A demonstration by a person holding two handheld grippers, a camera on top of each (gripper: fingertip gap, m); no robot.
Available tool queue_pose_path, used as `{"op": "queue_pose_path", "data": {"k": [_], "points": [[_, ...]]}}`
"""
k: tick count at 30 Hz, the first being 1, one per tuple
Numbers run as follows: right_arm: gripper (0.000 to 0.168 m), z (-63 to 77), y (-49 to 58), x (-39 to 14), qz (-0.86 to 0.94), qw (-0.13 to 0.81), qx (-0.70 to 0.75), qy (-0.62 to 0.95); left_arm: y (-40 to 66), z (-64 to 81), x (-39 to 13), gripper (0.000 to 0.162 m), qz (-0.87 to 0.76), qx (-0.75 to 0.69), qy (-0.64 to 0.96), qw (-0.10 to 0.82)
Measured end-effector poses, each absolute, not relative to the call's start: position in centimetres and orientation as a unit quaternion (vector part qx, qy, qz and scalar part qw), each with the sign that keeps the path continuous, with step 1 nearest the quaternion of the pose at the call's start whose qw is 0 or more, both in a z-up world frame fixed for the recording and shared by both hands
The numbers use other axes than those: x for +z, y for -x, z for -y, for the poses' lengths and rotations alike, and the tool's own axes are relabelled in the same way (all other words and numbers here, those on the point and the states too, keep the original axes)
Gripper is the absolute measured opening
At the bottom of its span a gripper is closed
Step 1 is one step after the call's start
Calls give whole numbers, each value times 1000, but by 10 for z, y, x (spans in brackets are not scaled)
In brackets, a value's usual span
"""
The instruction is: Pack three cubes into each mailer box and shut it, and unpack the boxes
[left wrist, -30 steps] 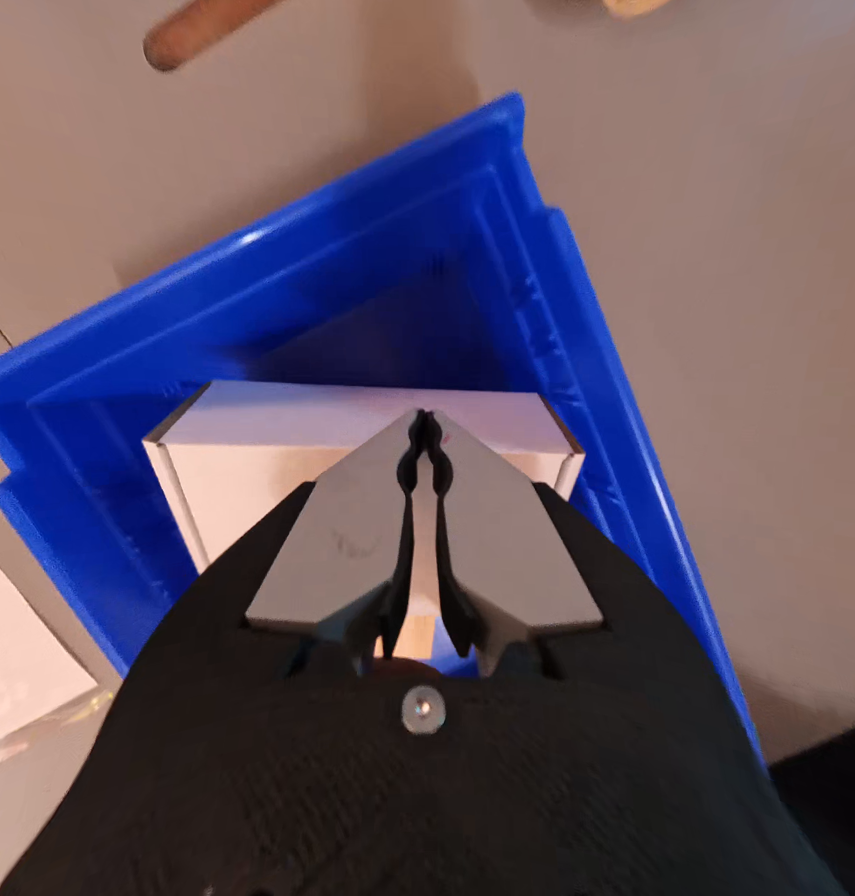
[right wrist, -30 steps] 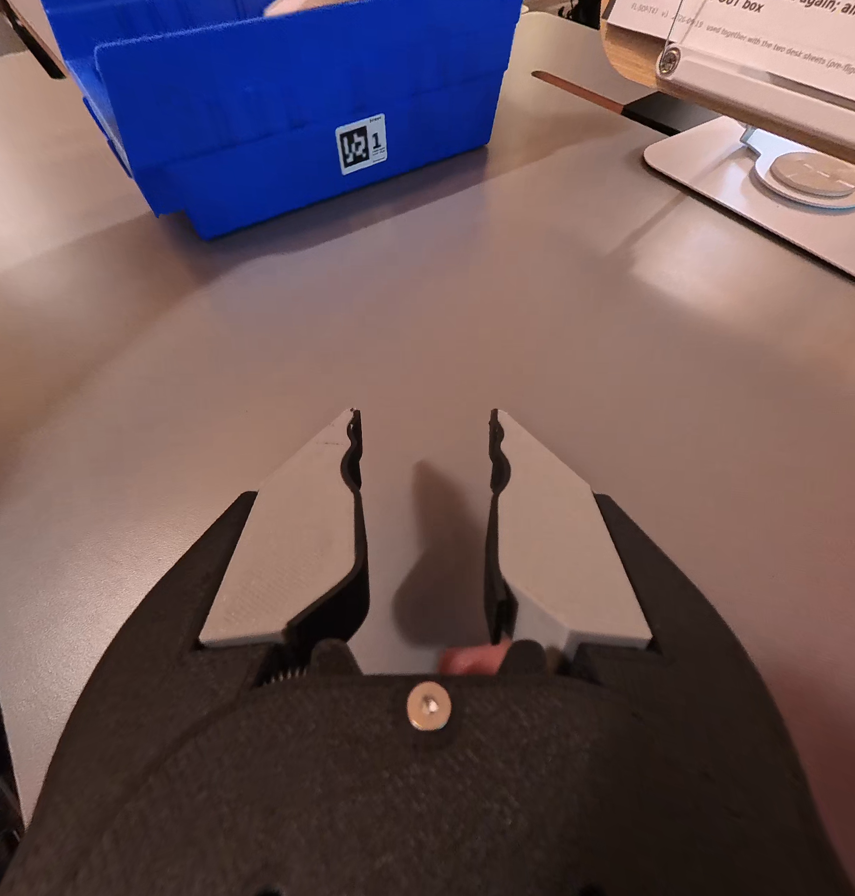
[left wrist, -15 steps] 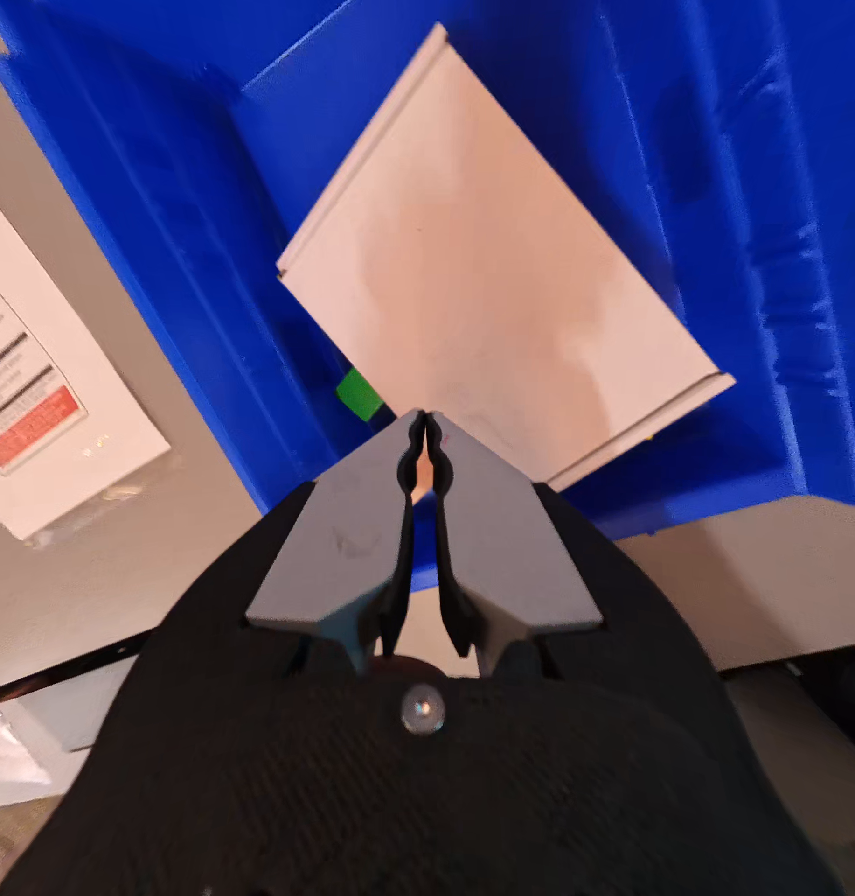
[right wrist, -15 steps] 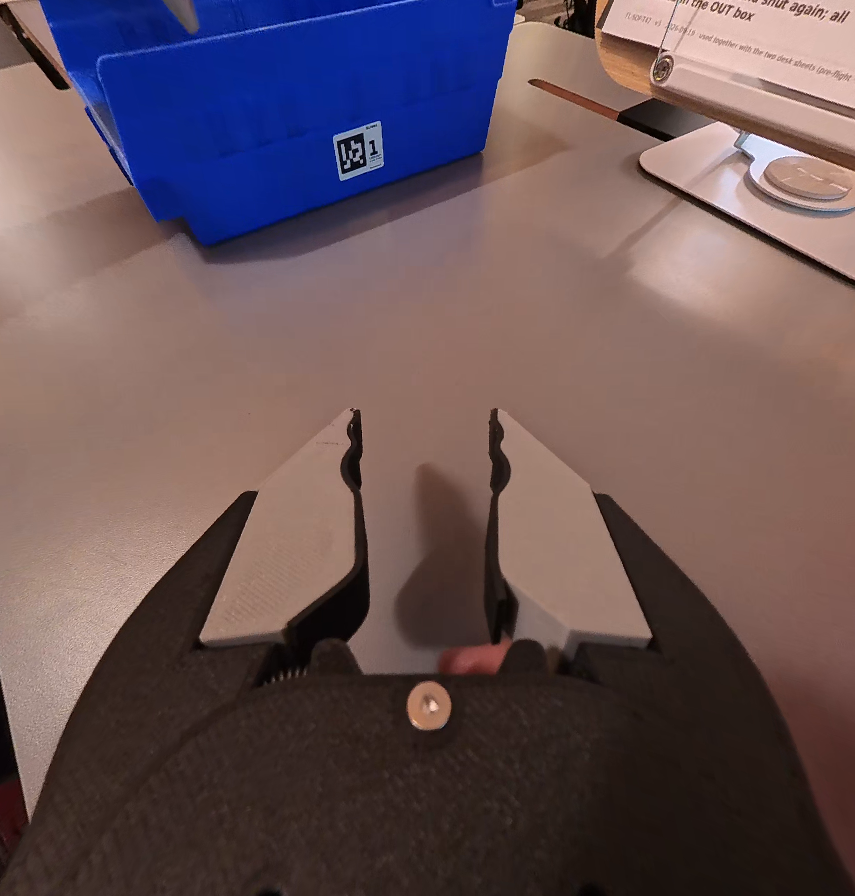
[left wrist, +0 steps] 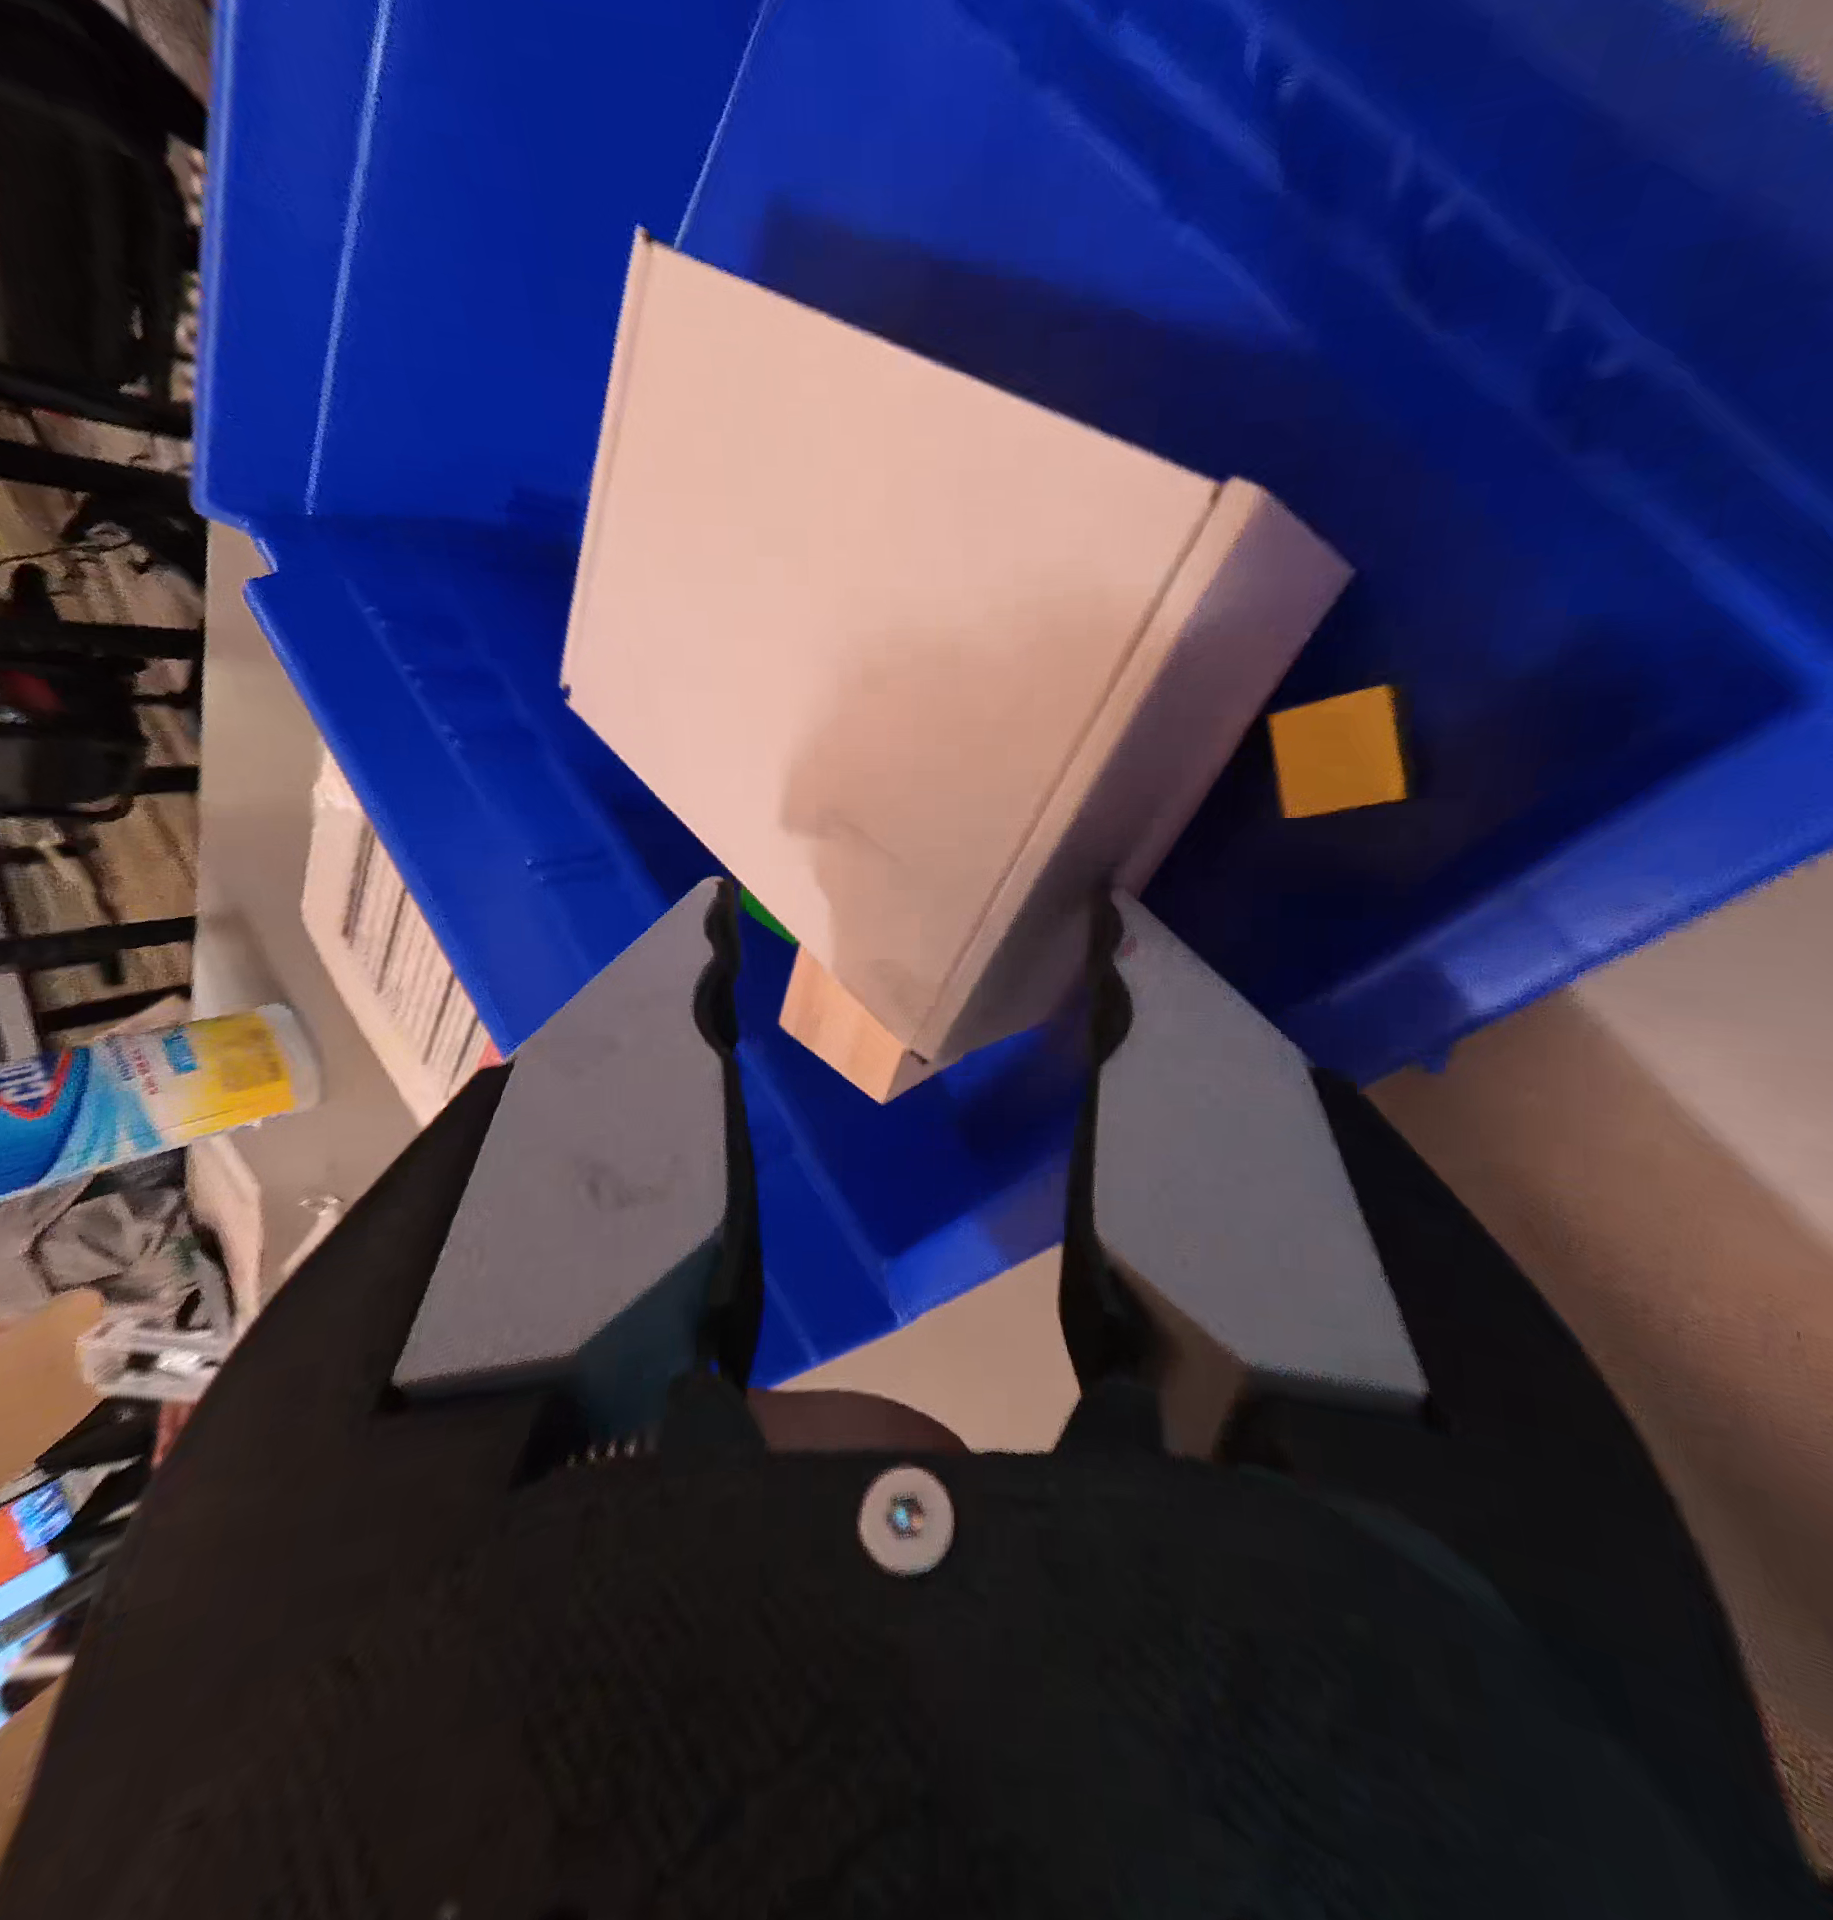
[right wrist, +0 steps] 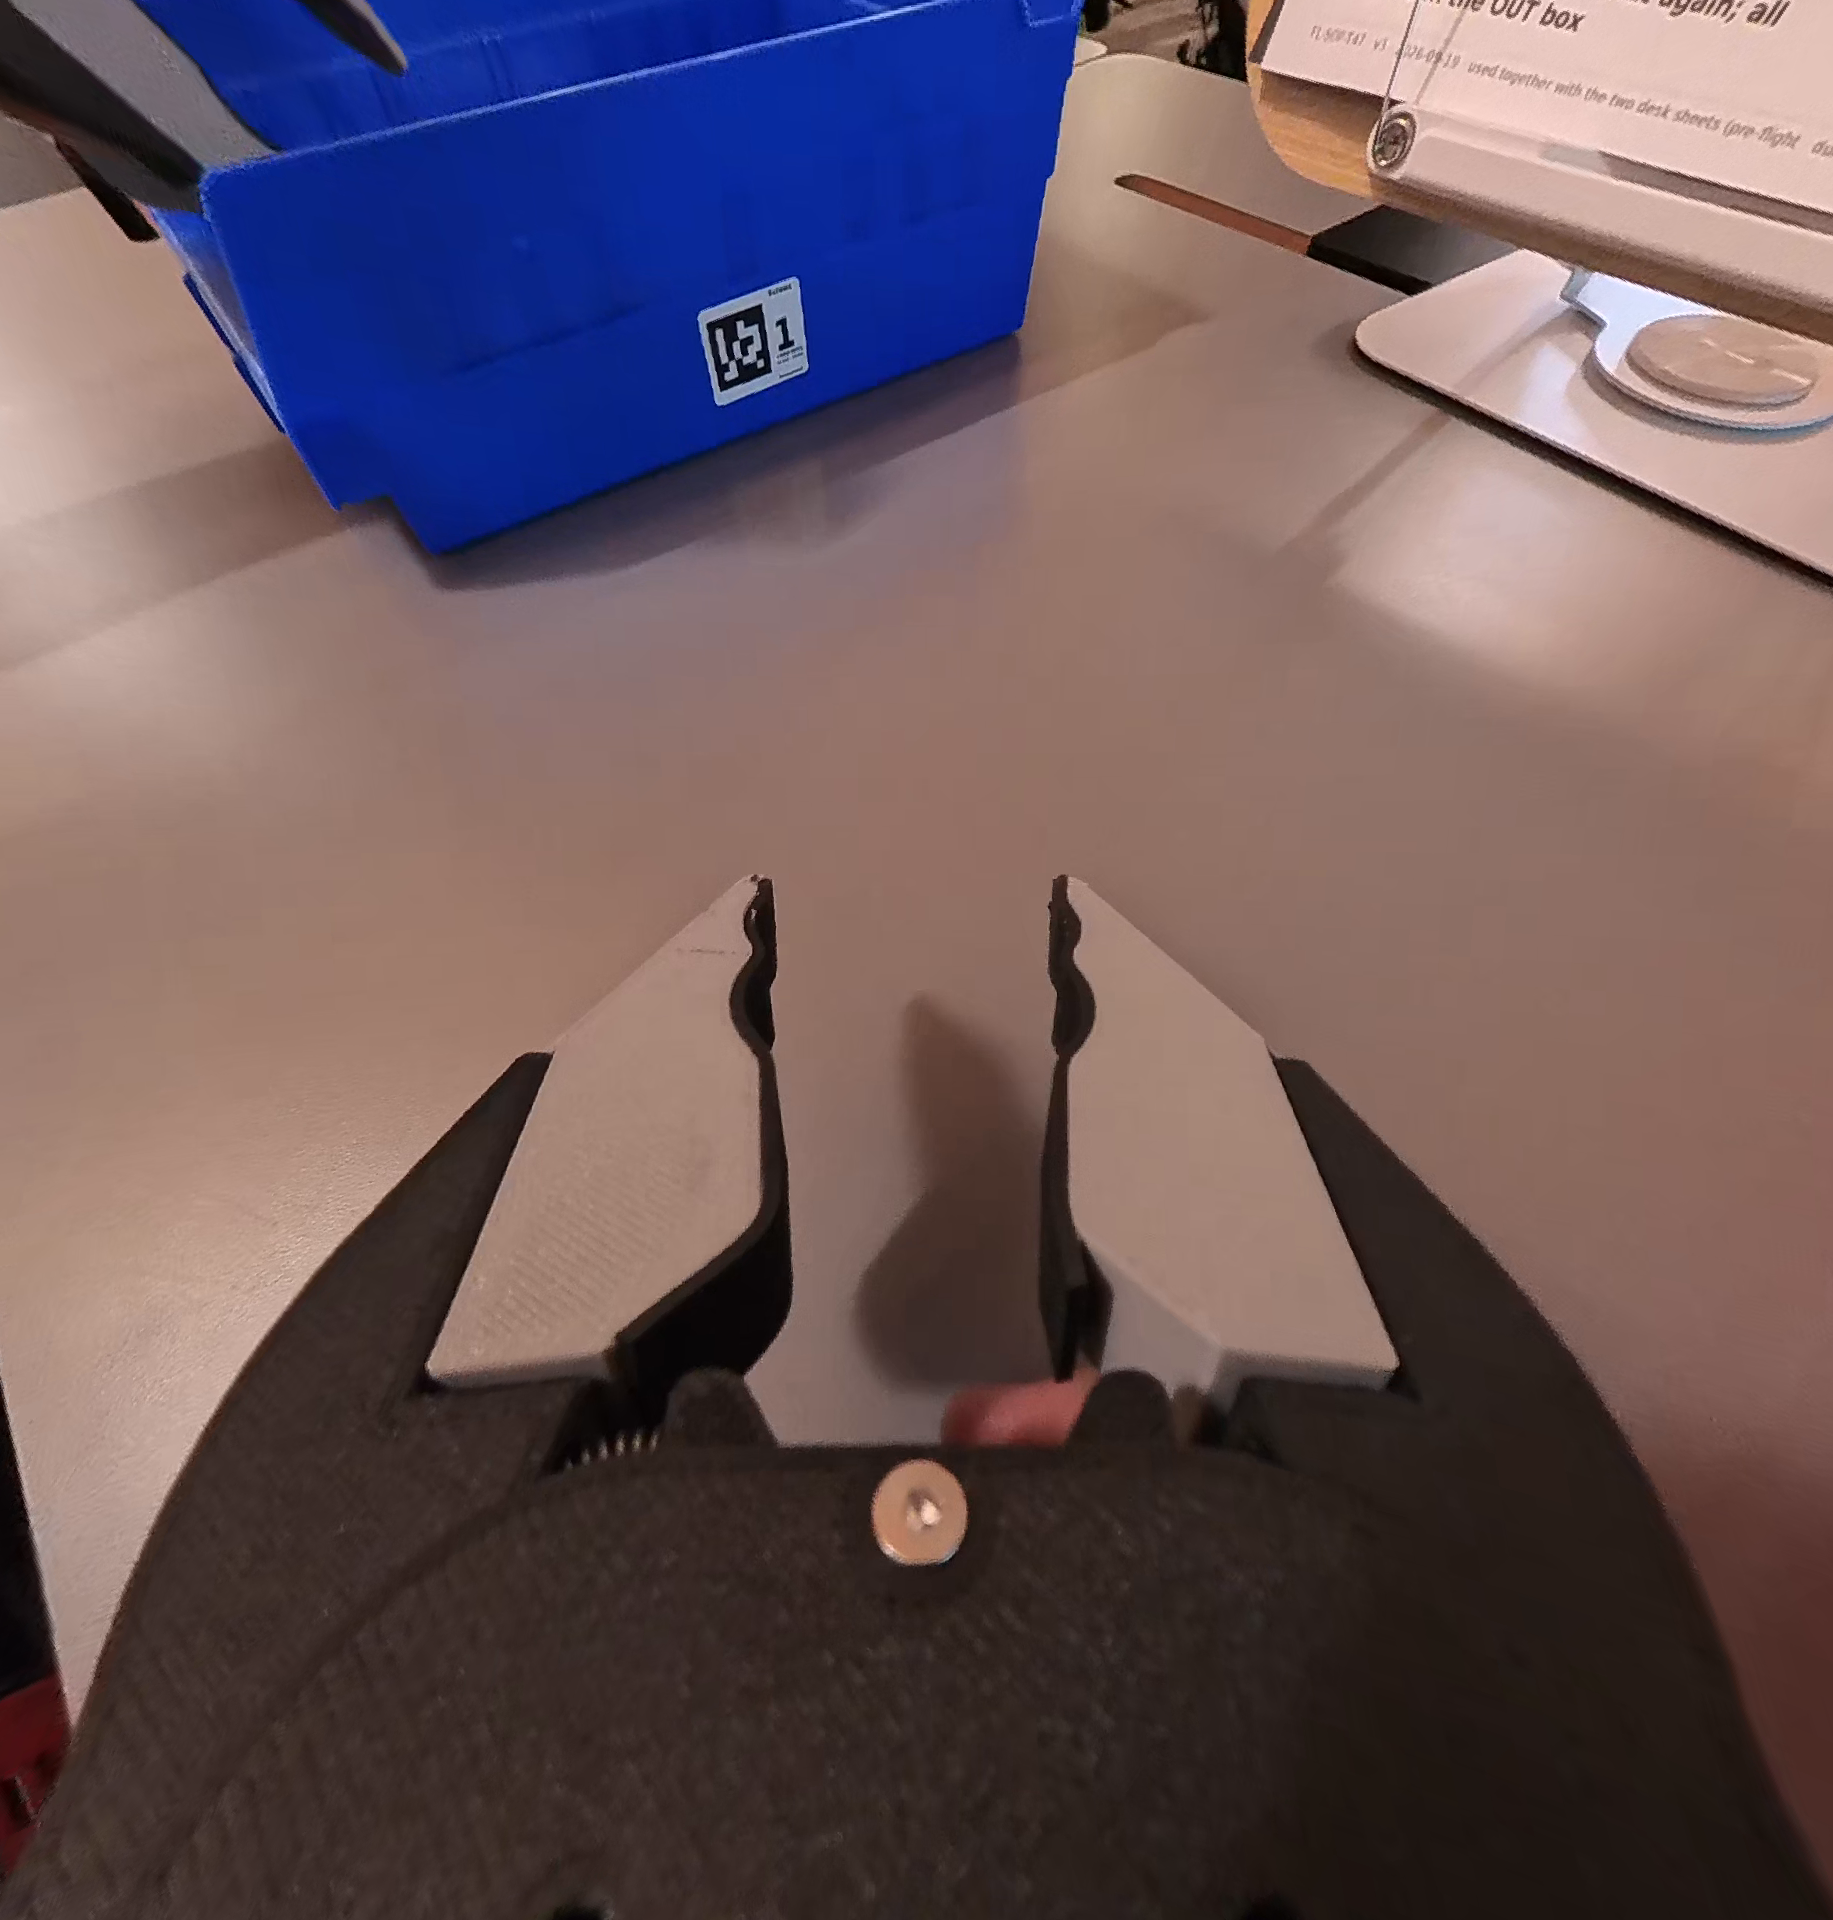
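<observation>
A closed white mailer box (left wrist: 870,644) lies tilted inside a blue bin (left wrist: 1514,416). A plain wooden cube (left wrist: 839,1023) and a green cube (left wrist: 761,914) peek out under its near corner; a yellow cube (left wrist: 1336,750) lies on the bin floor to its right. My left gripper (left wrist: 912,904) is open just above the box's near corner, its fingers either side of it, holding nothing. My right gripper (right wrist: 912,894) is open and empty over the bare table. The blue bin (right wrist: 621,260) stands far ahead of it, with the left gripper (right wrist: 143,114) above its left end.
A second blue bin (left wrist: 424,260) stands beside the first. A printed sheet (left wrist: 392,935) and a wipes canister (left wrist: 112,1101) lie to the left. In the right wrist view a document stand (right wrist: 1618,343) with a printed sheet sits at the far right on the grey table (right wrist: 891,675). My right fingertips sit around 35 centimeters from my left ones. The plain wooden cube (left wrist: 839,1023) is about 6 centimeters from my left fingertips and 40 centimeters from my right.
My left gripper has opened from shut and swung over the bin, so the box's side and the yellow cube now show. The right gripper has drifted slightly closer to the bin.
</observation>
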State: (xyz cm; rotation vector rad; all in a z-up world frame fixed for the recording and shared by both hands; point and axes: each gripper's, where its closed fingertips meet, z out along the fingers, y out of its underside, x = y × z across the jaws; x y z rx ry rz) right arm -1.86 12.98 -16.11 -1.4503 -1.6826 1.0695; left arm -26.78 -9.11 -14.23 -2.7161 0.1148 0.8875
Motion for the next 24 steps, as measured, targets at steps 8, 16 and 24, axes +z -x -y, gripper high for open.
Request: {"op": "queue_pose_path", "data": {"k": [8,16,24], "points": [[51,-130,19,-161,641,325,415,558,320,70,-113,43,32,372,900,224],[51,-127,19,-164,653,328,403,552,314,76,-158,73,-117,429,892,83],[51,-132,19,-161,635,313,424,565,345,59,-169,85,-70,429,896,86]]}}
